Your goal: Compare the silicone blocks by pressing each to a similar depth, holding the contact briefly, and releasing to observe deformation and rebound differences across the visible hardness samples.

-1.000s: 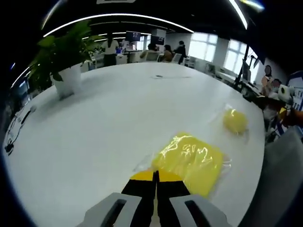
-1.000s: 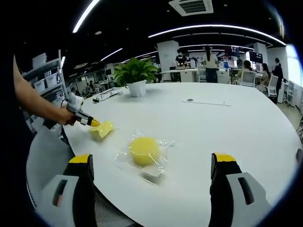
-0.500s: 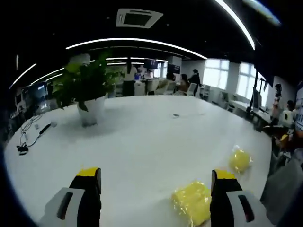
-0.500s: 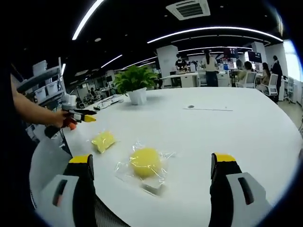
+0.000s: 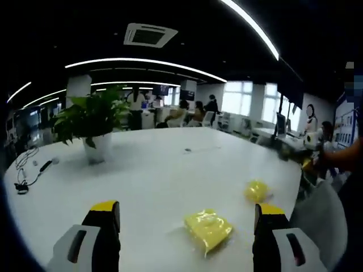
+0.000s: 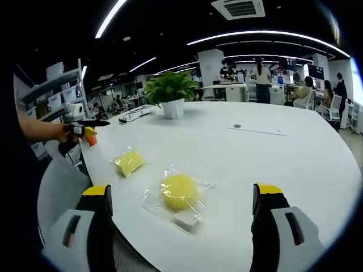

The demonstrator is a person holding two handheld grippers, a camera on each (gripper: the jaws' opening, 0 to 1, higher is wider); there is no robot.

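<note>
The left tongs point(image 5: 184, 238) are showing two black jaws with yellow caps at the tips, each rising from a pale grey housing with a dark slot cut into it. The right tongs point(image 6: 184, 238) are wearing the same black, yellow and grey. In the right gripper view the left tongs are showing a grey body and an orange-yellow tip in a bare-armed hand point(image 6: 59, 132).
</note>
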